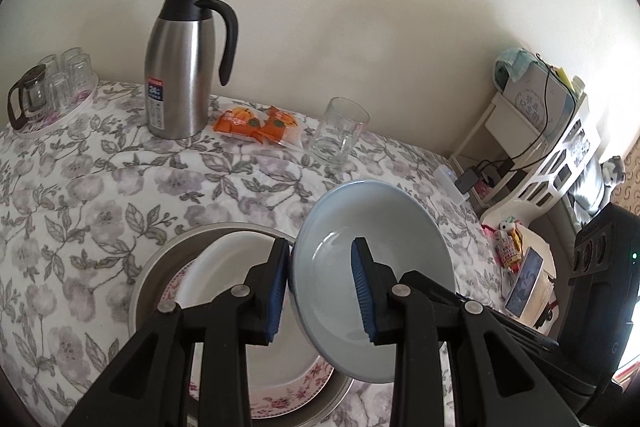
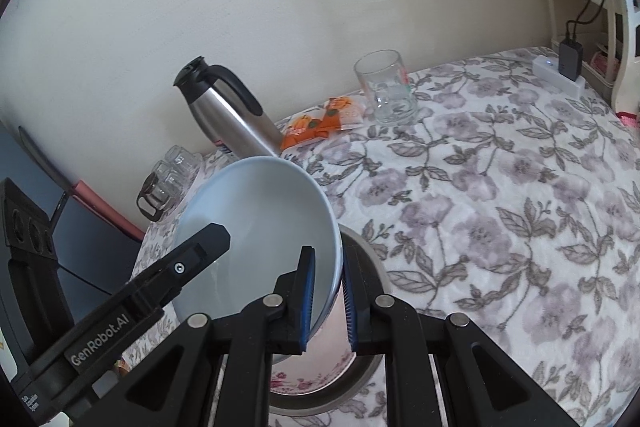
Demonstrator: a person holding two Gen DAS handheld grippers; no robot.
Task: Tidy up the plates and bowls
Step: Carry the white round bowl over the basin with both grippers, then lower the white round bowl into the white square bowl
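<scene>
- I see my left gripper point(image 1: 320, 291) clamped on one side of the pale blue round bowl point(image 1: 376, 267). One blue pad is inside the bowl and one is pressed on its outside.
- My right gripper point(image 2: 328, 301) is clamped on the other side of the same bowl's rim, with the thin wall squeezed between its two blue pads.
- The bowl is up in the air and tilted, held by both claws.
- Right under the bowl is a grey metal round tray point(image 1: 160, 267) on the flowery tablecloth point(image 1: 80, 195).
- Inside that tray lies a white plate with pink flowers on its edge point(image 1: 288, 391). Another plain white plate point(image 1: 224, 267) sits on top of it.
- Farther back from the bowl stands a clear glass mug point(image 1: 340, 133).
- Just beside the mug lie orange snack packets point(image 1: 256, 125).
- Past the packets stands a tall shiny steel jug with a black handle point(image 1: 180, 67), close to the cream wall.
- Far off to the jug's other side are small clear glasses on a tray point(image 1: 60, 87).
</scene>
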